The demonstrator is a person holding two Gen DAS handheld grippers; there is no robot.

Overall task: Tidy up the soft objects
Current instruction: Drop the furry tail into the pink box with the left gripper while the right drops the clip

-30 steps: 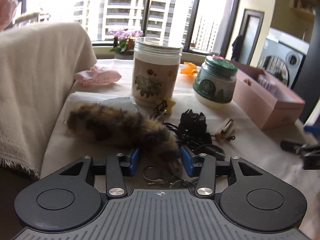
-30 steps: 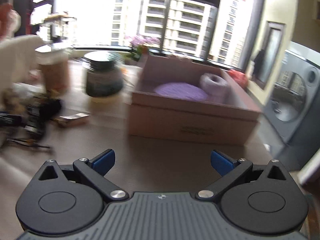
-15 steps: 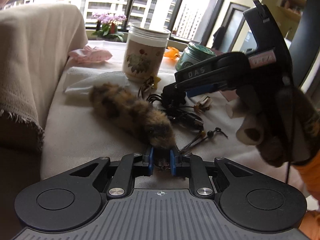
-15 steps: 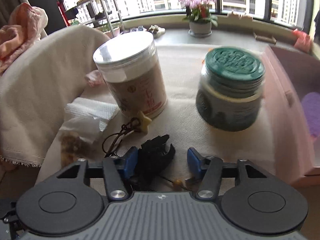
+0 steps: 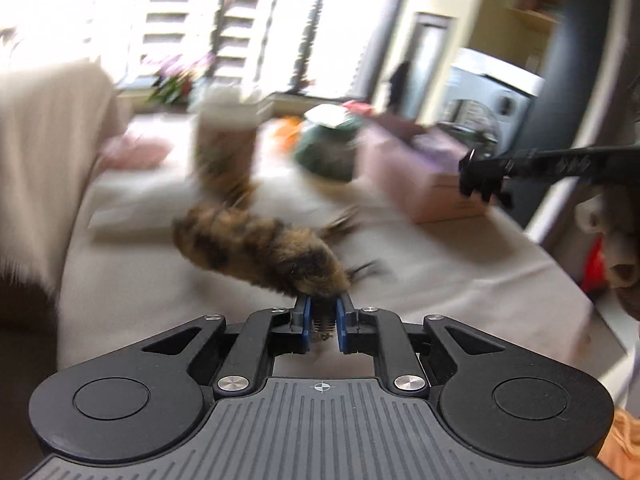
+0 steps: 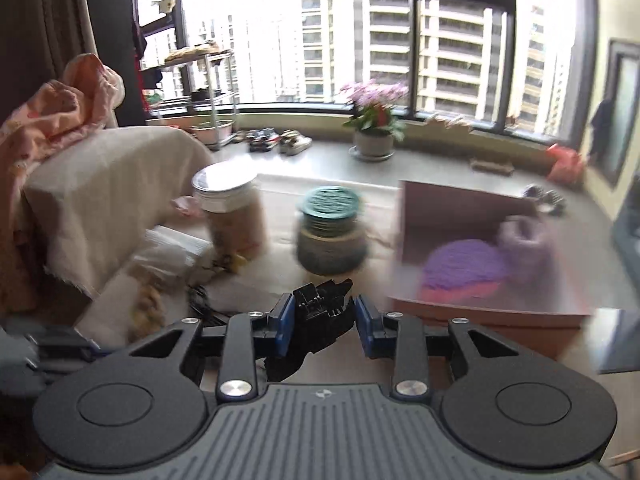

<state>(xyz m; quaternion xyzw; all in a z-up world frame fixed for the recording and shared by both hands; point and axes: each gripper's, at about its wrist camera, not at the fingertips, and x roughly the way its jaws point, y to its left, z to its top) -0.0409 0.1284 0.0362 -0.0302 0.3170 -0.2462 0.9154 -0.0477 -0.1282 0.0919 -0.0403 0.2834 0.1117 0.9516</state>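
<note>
A brown and black furry tail (image 5: 256, 248) sticks out forward from my left gripper (image 5: 322, 312), whose jaws are closing with the pads pressed on the tail's near end. The tail hangs above the table, blurred by motion. Between the blue pads of my right gripper (image 6: 324, 316) sits a black toothed clip (image 6: 320, 308), lifted off the table, and these jaws are closing too. From the left wrist view that clip (image 5: 480, 178) shows at the far right. A pink box (image 6: 480, 316) at the right holds purple soft items (image 6: 464, 264).
A floral jar (image 6: 232, 208) and a green-lidded jar (image 6: 330, 232) stand mid-table. A beige cloth (image 6: 108, 200) drapes over a chair at the left. Cords and small items (image 6: 208, 296) lie near the table's front left. A potted plant (image 6: 372, 120) sits on the windowsill.
My left gripper closed on the tail's end and lifted it off the table. My right gripper came over the black clip, closed around it and rose with it.
</note>
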